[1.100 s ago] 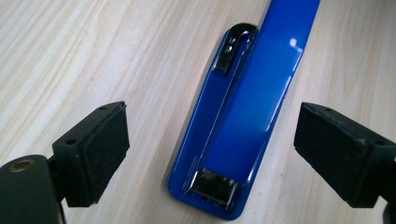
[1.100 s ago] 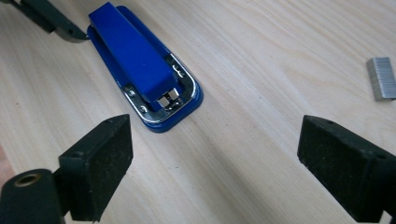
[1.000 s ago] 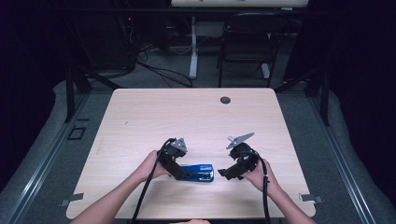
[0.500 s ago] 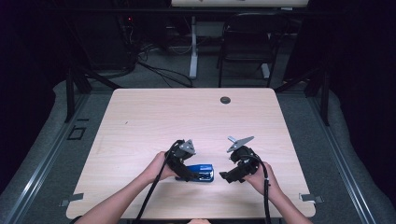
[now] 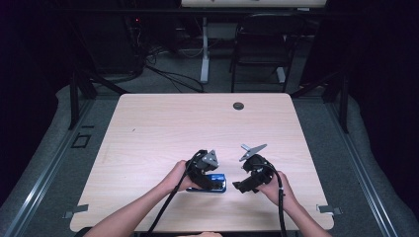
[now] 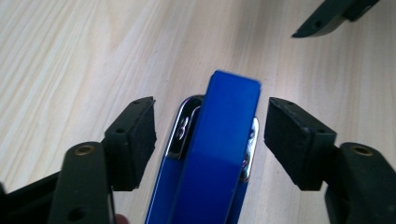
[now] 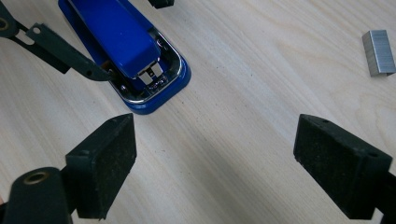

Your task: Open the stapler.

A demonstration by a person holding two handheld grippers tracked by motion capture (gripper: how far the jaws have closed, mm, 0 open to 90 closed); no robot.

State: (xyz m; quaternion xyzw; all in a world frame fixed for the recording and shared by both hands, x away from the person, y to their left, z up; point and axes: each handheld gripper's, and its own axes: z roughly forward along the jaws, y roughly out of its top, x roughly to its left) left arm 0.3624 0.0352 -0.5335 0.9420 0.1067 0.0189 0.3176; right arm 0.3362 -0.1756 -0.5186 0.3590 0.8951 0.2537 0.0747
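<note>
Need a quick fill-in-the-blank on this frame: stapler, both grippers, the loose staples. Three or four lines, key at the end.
1. The stapler lying between the left gripper's jaws is ____ in colour.
2. The left gripper's pads are ____ the stapler's sides, not pressing on them.
3. The right gripper has ____ between its jaws.
4. In the right gripper view, the strip of staples lies on the ____.

Missing words: blue; apart from; nothing; table
</note>
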